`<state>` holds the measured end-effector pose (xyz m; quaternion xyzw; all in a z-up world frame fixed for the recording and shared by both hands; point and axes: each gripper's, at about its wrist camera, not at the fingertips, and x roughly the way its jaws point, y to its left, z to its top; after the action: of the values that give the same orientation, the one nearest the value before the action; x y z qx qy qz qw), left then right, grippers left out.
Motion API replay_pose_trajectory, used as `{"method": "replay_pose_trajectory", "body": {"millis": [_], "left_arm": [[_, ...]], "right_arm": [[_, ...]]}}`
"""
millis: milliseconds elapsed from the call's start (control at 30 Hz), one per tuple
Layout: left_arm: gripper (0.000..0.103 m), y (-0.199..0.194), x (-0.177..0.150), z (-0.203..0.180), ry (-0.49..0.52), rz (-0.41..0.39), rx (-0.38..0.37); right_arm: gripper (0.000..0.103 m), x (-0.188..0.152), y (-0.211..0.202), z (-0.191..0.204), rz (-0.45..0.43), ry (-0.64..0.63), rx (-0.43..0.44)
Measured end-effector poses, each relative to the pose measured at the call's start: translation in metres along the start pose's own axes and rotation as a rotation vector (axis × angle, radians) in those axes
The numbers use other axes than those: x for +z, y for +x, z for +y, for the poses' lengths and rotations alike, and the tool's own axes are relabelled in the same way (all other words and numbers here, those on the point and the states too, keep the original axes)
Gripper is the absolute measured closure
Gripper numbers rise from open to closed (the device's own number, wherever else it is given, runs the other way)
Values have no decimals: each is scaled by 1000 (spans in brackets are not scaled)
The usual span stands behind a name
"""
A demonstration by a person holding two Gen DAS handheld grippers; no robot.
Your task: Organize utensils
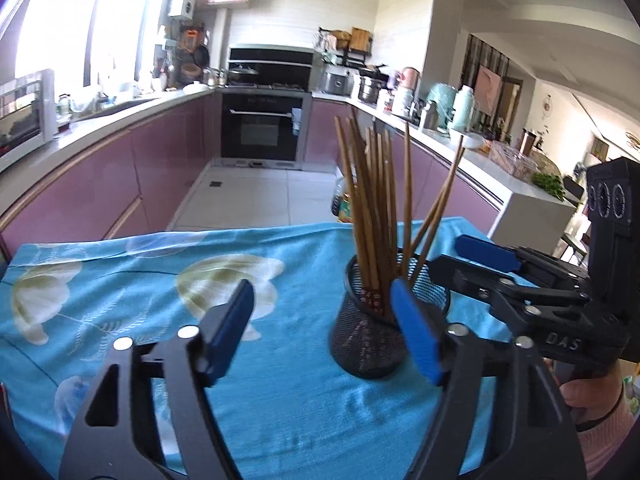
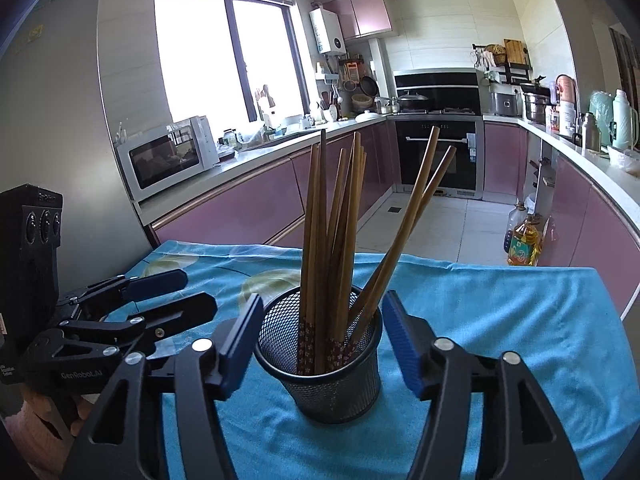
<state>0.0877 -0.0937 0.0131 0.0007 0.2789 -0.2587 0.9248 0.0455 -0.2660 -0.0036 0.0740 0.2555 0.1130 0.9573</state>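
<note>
A black mesh cup (image 1: 368, 344) (image 2: 320, 384) stands upright on the blue flowered cloth (image 1: 120, 280) (image 2: 500, 320), holding several brown chopsticks (image 1: 372, 200) (image 2: 320, 220) that fan out, two leaning right. My left gripper (image 1: 322, 296) (image 2: 200, 290) is open with nothing between its blue pads; its right finger (image 1: 416, 332) overlaps the cup's near side. My right gripper (image 2: 322, 304) (image 1: 448, 254) is open too. In the right wrist view the cup sits between its fingers, which flank the rim closely without gripping. A hand in a pink sleeve holds each gripper.
The cloth-covered table ends just beyond the cup, with tiled floor behind it. Pink cabinets line both sides, and an oven (image 1: 260, 128) is at the far end. A microwave (image 2: 168, 156) sits on the left counter. Oil bottles (image 2: 524, 240) stand on the floor at right.
</note>
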Motion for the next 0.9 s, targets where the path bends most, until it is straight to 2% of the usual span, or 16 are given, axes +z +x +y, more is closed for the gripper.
{"method": "replay_pose_trajectory", "body": {"millis": [33, 67, 200, 500, 733, 900], "left_arm": [[13, -5, -3, 3, -10, -14, 11], [6, -12, -7, 6, -22, -36, 34], [6, -30, -21, 13, -23, -86, 107], [6, -73, -51, 24, -19, -216, 252], [6, -99, -62, 30, -48, -291, 294], [6, -110, -65, 29, -48, -331, 311]], "right_arm": [[26, -3, -3, 2, -11, -6, -12], [22, -6, -5, 4, -18, -11, -22], [6, -21, -13, 13, -49, -44, -64], [7, -41, -30, 32, -176, -82, -140], [7, -50, -41, 44, -251, -88, -178], [7, -52, -45, 48, -267, -85, -201]]}}
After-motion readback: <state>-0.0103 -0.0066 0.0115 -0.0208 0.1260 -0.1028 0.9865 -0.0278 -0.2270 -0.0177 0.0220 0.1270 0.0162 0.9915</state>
